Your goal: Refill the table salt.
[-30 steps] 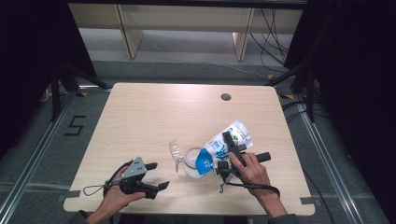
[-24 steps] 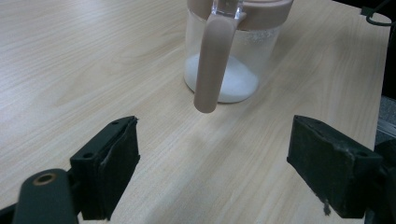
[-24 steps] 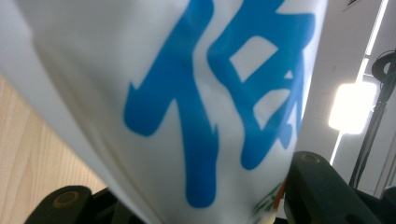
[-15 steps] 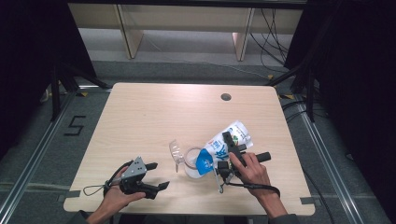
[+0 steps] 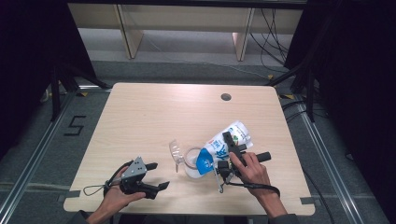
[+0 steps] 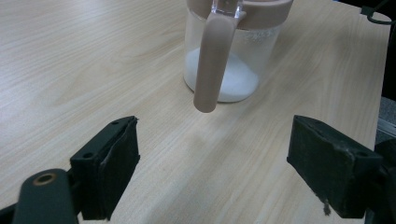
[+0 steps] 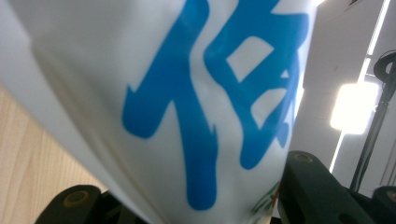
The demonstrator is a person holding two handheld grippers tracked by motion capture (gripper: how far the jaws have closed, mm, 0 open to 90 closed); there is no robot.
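A white bag with blue print (image 5: 241,131) hangs tilted over the table, its low end over the mouth of a clear jar (image 5: 190,161). My right gripper (image 5: 228,141) is shut on the bag's middle; in the right gripper view the bag (image 7: 187,93) sits between the two black jaws. The jar (image 6: 224,70) has a pink rim and a pink handle and holds white powder at its bottom. Its clear lid flap (image 5: 175,152) stands open on the left. My left gripper (image 5: 158,176) rests near the front edge, open and holding nothing, pointing at the jar (image 6: 212,142).
The wooden table (image 5: 154,116) has a round cable hole (image 5: 226,97) at the back right. A cable loops from the left gripper (image 5: 93,190) toward the front left corner. Shelving and cables stand beyond the table's far edge.
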